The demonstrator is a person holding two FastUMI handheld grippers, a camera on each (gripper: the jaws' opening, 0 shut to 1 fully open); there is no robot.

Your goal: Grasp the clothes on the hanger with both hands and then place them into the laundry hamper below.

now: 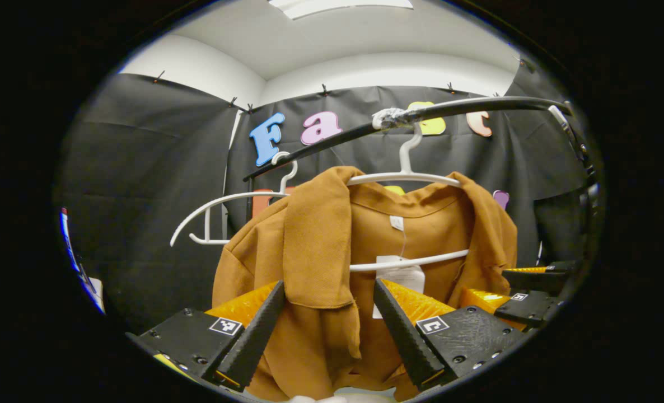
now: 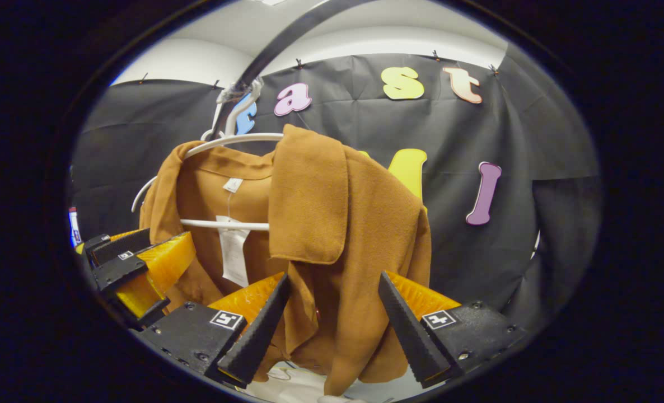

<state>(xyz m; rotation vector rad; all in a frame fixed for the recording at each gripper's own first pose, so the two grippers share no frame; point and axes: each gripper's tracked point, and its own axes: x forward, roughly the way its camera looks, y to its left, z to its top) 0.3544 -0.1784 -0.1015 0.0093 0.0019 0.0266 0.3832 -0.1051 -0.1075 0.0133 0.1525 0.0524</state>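
Observation:
A brown jacket (image 1: pixel 321 246) hangs on a white hanger (image 1: pixel 405 178) from a black rail (image 1: pixel 477 106). My left gripper (image 1: pixel 328 285) is open, its fingers standing on either side of the jacket's front panel and lapel without pressing on it. In the right gripper view the same jacket (image 2: pixel 337 212) hangs on its hanger (image 2: pixel 237 139), and my right gripper (image 2: pixel 335 277) is open around the other front panel. Each gripper also appears in the other's view: the right gripper (image 1: pixel 533 291) at the far right, the left gripper (image 2: pixel 136 268) at the left. Something white (image 2: pixel 293 383) shows below the hem.
An empty white hanger (image 1: pixel 220 215) hangs on the rail to the left of the jacket. A paper tag (image 2: pixel 234 252) dangles inside the jacket under the collar. Black cloth walls close in the booth behind.

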